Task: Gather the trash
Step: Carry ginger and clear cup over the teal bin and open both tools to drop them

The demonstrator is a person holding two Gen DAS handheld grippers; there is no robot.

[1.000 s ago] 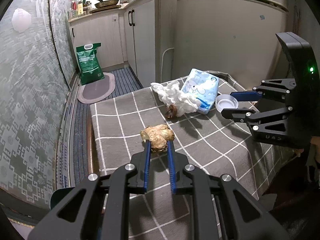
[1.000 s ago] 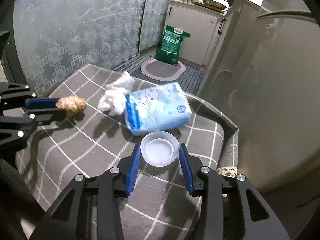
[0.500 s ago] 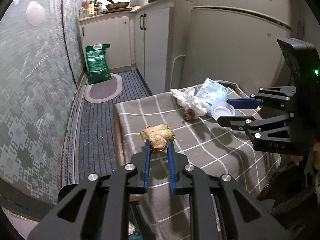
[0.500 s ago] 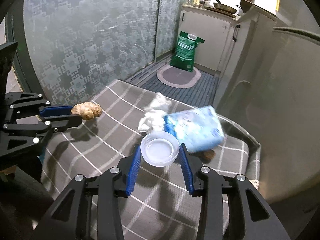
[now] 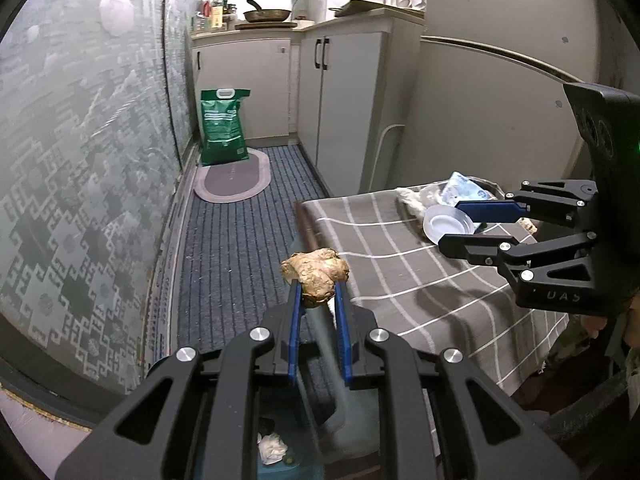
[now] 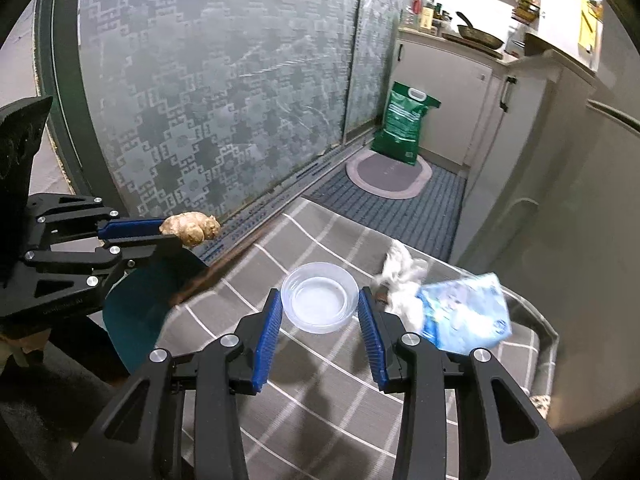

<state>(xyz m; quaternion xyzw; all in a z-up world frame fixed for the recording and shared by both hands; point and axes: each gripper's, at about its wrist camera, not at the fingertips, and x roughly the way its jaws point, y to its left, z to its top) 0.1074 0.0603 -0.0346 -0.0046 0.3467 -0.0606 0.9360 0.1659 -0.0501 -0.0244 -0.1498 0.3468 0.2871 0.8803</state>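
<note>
While the left gripper (image 5: 316,292) clamps a ginger root (image 5: 315,272) beside the table (image 5: 420,280), the right gripper (image 6: 320,312) grips a clear plastic lid (image 6: 319,297).

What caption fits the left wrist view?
Left claw holds ginger above a teal bin; right claw grips a plastic lid over the table.

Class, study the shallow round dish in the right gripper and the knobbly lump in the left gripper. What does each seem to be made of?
Shallow dish: probably thin clear plastic with a glossy finish; the checked cloth shows faintly through it.
Knobbly lump: looks like ginger root, with matte tan, rough, wrinkled skin and irregular lobes.
</note>
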